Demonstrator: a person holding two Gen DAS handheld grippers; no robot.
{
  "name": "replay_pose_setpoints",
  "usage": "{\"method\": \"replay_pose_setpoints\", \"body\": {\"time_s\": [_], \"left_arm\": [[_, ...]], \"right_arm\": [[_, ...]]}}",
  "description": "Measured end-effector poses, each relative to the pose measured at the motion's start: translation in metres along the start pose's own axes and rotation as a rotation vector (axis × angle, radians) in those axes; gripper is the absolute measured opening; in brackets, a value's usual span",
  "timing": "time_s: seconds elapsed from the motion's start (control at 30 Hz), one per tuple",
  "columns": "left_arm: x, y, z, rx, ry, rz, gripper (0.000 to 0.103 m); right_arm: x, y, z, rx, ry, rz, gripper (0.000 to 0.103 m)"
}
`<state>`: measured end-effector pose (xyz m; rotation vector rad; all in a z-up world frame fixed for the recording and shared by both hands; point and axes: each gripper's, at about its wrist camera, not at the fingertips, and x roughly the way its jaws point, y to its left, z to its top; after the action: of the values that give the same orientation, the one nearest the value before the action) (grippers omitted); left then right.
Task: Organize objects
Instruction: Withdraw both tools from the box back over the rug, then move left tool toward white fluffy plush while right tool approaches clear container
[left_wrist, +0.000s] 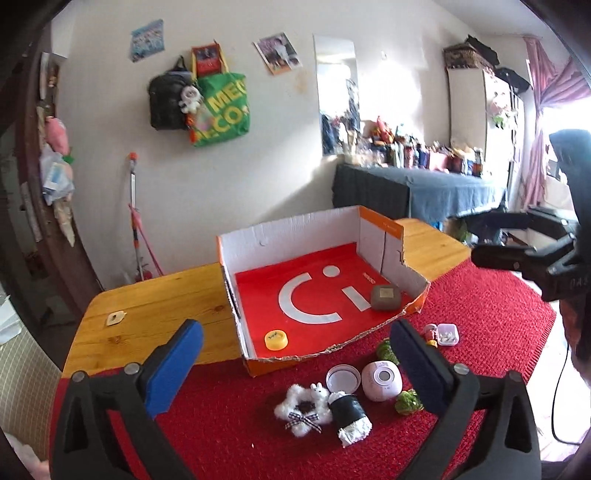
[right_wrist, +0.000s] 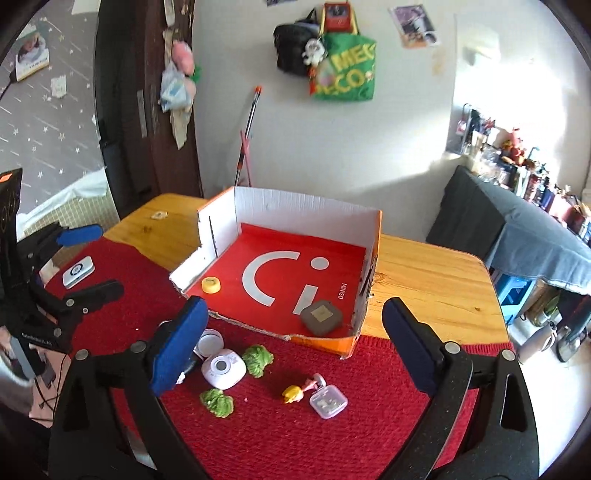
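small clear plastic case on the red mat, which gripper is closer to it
Right. The right gripper hovers open just above and in front of the clear plastic case. The left gripper is open farther off, over the fluffy white star.

A green tote bag (left_wrist: 221, 109) and a black bag (left_wrist: 168, 101) are hanging side by side on the far wall, with posters (left_wrist: 277, 51) sitting above them. A mop (left_wrist: 136, 218) is leaning against that wall at the left. A cloth-draped side table (left_wrist: 417, 188) is standing far right, crowded with bottles.
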<state>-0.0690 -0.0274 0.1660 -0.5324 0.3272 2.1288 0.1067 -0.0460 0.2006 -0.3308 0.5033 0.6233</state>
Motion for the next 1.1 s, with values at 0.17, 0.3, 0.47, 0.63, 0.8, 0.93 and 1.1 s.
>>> {"method": "replay_pose_setpoints", "body": {"time_s": [0.17,0.3,0.47,0.63,0.8,0.93,1.1], "left_arm": [[-0.011,-0.004,-0.021,-0.071,-0.027,0.032,0.103],[-0.01,-0.009,-0.041,-0.102,-0.008,0.039,0.103],[0.003,-0.014,-0.071,-0.157,0.035,0.061,0.103],[0.021,-0.011,-0.095,-0.21,0.124,0.041,0.103],[0.029,-0.008,-0.103,-0.234,0.154,0.034,0.103],[0.035,-0.003,-0.102,-0.244,0.169,0.042,0.103],[0.061,0.006,-0.103,-0.252,0.248,0.028,0.103]], "right_arm": [[-0.012,0.011,-0.027,0.039,-0.065,-0.034,0.099],[-0.011,0.015,-0.048,0.092,-0.09,-0.052,0.1],[0.0,0.02,-0.074,0.134,-0.095,-0.101,0.1],[0.026,0.019,-0.101,0.168,-0.031,-0.148,0.1],[0.046,0.015,-0.117,0.197,0.034,-0.15,0.1],[0.051,0.009,-0.121,0.212,0.054,-0.157,0.1],[0.059,0.0,-0.122,0.211,0.079,-0.191,0.1]]}}
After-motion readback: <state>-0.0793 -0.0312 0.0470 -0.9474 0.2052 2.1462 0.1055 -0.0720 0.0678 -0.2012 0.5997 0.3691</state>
